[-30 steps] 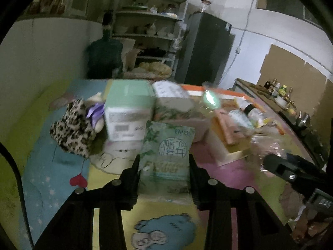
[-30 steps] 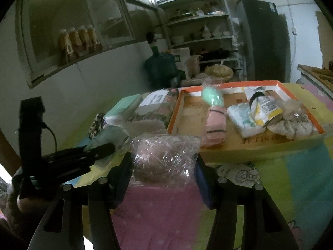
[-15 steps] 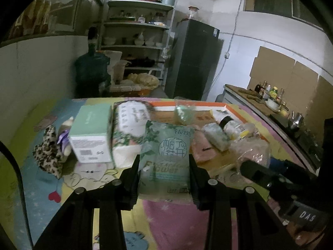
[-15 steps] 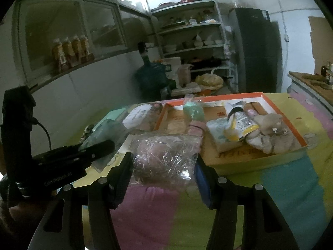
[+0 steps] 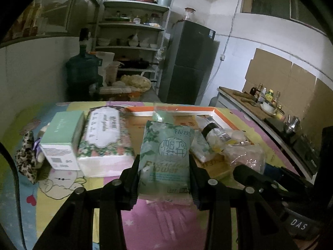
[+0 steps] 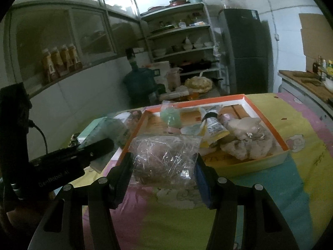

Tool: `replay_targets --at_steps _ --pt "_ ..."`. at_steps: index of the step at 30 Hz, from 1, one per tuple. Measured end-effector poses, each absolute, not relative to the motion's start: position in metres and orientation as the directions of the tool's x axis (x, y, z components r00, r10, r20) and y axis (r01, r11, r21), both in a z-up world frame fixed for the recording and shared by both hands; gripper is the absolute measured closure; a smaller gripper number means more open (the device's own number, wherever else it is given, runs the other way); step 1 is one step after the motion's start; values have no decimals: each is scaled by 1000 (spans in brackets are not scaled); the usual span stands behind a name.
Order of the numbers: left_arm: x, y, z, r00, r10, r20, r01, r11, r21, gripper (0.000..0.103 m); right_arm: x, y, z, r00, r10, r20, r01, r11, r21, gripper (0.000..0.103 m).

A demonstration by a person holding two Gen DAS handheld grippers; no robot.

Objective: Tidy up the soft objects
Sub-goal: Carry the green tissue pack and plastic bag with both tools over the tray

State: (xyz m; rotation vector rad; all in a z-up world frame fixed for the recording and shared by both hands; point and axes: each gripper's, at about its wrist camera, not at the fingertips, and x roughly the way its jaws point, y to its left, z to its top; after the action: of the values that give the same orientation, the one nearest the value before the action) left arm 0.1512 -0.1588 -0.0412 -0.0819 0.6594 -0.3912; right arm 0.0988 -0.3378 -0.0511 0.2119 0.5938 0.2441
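Both grippers have swung toward the tray since a second ago, which now fills more of each view. Left gripper [image 5: 164,179] is clamped on a green tissue pack [image 5: 165,160], held upright above the patterned cloth [image 5: 162,225], in front of the tray [image 5: 177,109]. Right gripper [image 6: 163,175] is clamped on a clear bag [image 6: 164,158] with something pinkish inside, at the tray's near corner. Tray holds a green pouch [image 6: 170,116], a tube [image 6: 214,125] and a beige plush [image 6: 247,140]. Left of the tray: floral tissue box [image 5: 104,137], mint box [image 5: 62,139], leopard fabric [image 5: 27,158].
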Motion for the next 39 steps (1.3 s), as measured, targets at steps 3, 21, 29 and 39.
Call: replay_targets --at_steps 3,21,29,39 --pt "154 -166 -40 720 -379 -581 331 924 -192 63 100 -343 -51 803 286 -523 -166 950 265 45" --pt "181 -220 -37 720 -353 -597 345 929 -134 63 120 -389 -38 830 244 -502 -136 961 242 45" --pt "196 -239 -32 728 -337 -597 352 931 -96 63 131 -411 -34 844 221 -490 -119 966 230 45" --pt "219 -255 -33 728 -314 -609 344 936 -71 63 143 -434 -29 860 194 -473 -96 970 224 45"
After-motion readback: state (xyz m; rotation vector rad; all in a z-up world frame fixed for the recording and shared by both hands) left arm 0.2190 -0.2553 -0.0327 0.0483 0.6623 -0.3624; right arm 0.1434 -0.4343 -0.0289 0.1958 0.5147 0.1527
